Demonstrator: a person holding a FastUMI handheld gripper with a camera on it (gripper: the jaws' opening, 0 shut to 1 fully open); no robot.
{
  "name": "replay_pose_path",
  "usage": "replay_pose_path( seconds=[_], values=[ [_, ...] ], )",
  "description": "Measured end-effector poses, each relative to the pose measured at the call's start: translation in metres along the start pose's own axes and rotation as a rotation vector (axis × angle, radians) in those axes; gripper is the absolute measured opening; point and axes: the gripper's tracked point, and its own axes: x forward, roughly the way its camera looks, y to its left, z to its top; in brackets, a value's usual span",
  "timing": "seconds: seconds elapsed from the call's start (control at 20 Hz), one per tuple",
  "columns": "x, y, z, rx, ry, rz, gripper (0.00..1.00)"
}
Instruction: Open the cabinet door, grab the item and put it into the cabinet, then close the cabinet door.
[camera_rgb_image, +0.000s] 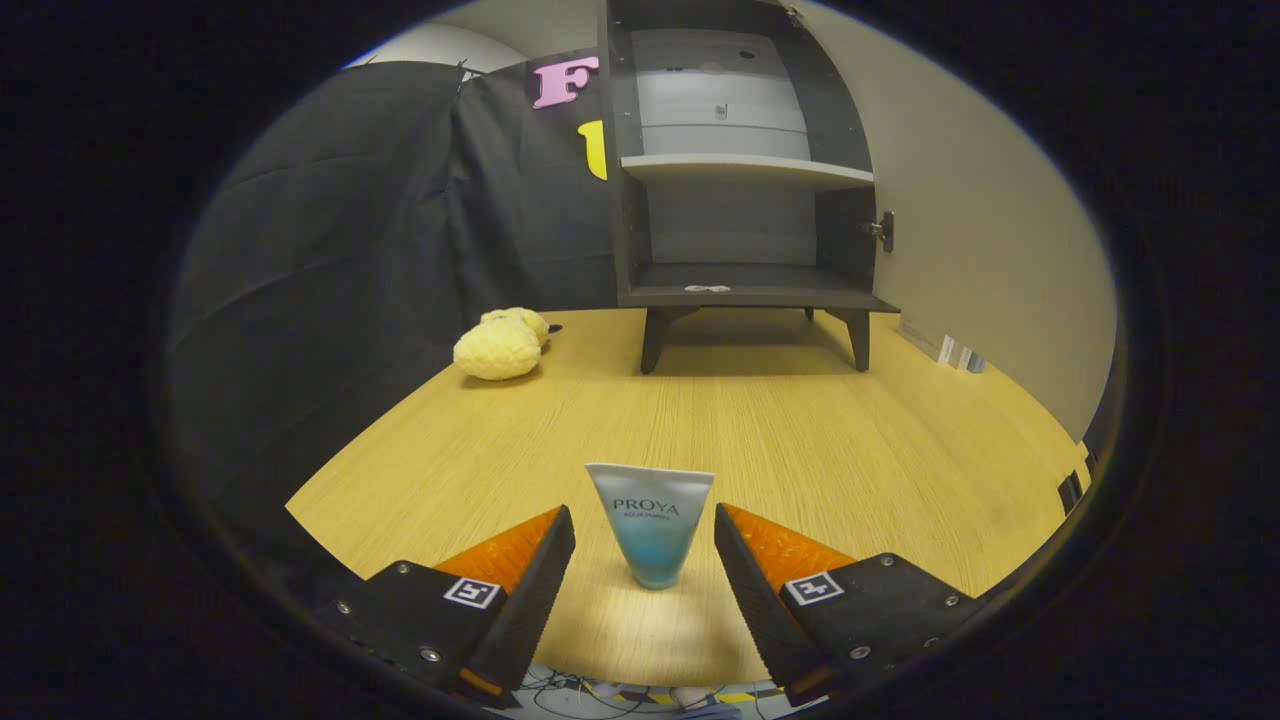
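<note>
Gripper view looks along the two fingers toward a tube (650, 525) standing on its cap on the wooden table (860, 450). The gripper (645, 545) is spread apart, with the tube between its fingertips and a gap on either side, so neither finger touches it. Beyond the tube, well apart from it across the table, stands the dark cabinet (740, 180) on short legs, its door (990, 230) already swung wide to the right with the knob (884, 231) showing at its edge. The lower compartment has a small pale scrap on its floor; a shelf (745, 168) divides it from the upper one. A yellow plush toy (500, 345) lies off to the left near the cabinet. The tube stands narrow end down and looks top-heavy, so a finger meeting it first on one side would likely tip it. Soft walls may also squash and slip if gripped too high.
</note>
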Motion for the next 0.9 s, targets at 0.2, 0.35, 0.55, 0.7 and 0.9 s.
replay_pose_path(
  seconds=[0.2,0.35,0.55,0.7,0.9],
  values=[
    [0.008,-0.003,-0.007,0.000,0.019,-0.023,0.73],
    [0.010,-0.005,-0.006,-0.004,0.015,-0.021,0.53],
    [0.004,-0.009,0.004,-0.022,0.009,-0.012,0.51],
    [-0.002,-0.017,0.031,-0.018,-0.008,-0.011,0.51],
    [-0.016,-0.032,0.087,-0.012,-0.068,-0.013,0.50]
  ],
)
